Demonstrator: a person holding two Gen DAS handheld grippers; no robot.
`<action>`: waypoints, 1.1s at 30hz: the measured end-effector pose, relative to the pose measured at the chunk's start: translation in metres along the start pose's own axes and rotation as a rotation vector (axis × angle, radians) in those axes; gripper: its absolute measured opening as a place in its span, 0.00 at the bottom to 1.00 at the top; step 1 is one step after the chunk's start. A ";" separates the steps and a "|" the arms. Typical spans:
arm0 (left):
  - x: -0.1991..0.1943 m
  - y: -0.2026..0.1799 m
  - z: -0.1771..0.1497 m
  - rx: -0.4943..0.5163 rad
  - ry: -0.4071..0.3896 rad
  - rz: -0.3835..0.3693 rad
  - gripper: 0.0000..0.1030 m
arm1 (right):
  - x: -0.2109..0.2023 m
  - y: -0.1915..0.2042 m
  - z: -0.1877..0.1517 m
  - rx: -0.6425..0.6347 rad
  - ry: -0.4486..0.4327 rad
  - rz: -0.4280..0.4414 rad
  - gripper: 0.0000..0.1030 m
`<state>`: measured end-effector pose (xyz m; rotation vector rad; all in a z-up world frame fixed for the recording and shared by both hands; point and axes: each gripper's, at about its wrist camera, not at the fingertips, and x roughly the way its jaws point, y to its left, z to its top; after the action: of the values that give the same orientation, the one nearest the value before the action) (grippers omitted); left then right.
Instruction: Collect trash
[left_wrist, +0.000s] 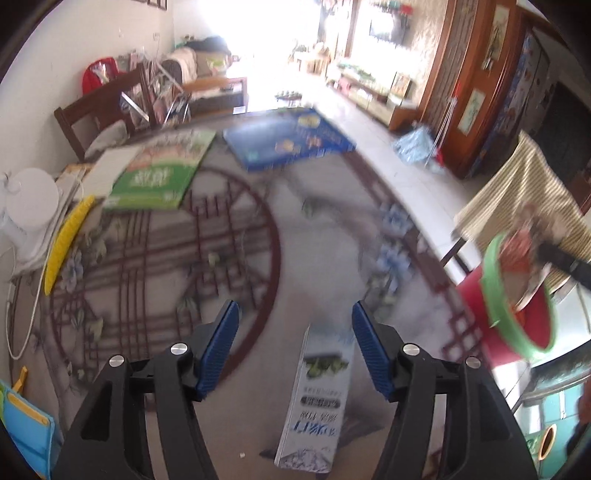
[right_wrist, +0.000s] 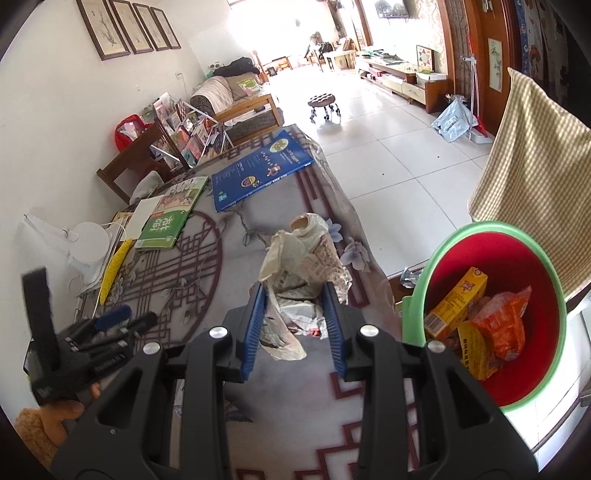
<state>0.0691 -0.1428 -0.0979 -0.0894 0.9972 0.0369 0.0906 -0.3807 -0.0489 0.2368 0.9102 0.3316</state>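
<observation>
Left tool (left_wrist: 295, 345): jaws apart, nothing gripped. A carton (left_wrist: 319, 398) lies on the bench (left_wrist: 166, 258) in the lower centre of the left wrist view, its near end between the blue pads but clear of both. No contact is visible.

Right tool (right_wrist: 295, 332): closed on a paper wad (right_wrist: 303, 273), centre of the right wrist view. The wad stands up out of the jaws above the bench cloth.

Bin (right_wrist: 517, 258): red with a green rim, right of the frame, beside the bench edge. It already holds a yellow box (right_wrist: 456, 301) and an orange wrapper (right_wrist: 504, 325).

Handling, judged from appearance:
- Carton: light, thin card, probably empty. The walls will likely cave under hard pressure. Grip across the narrow width near the end facing the tool; the long flat faces look glossy and may slip.
- Paper wad: very light, soft, compressible. It holds only while squeezed, and loose flaps could tear or catch on the bin rim. The present grip sits low on the crumpled mass, which seems adequate.

Books (right_wrist: 258, 173) at upper left of both views lie well apart from both tools.
</observation>
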 end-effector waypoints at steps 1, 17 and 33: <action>0.011 -0.001 -0.006 -0.009 0.040 -0.003 0.59 | 0.002 0.001 0.000 -0.005 0.008 0.004 0.31; 0.068 -0.020 -0.043 0.018 0.221 -0.045 0.59 | 0.010 -0.001 -0.005 -0.005 0.037 -0.011 0.31; 0.088 -0.015 -0.059 0.012 0.306 -0.060 0.51 | 0.016 0.004 -0.006 0.003 0.049 -0.007 0.31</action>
<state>0.0689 -0.1643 -0.2025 -0.1157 1.2998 -0.0390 0.0939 -0.3708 -0.0632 0.2287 0.9592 0.3305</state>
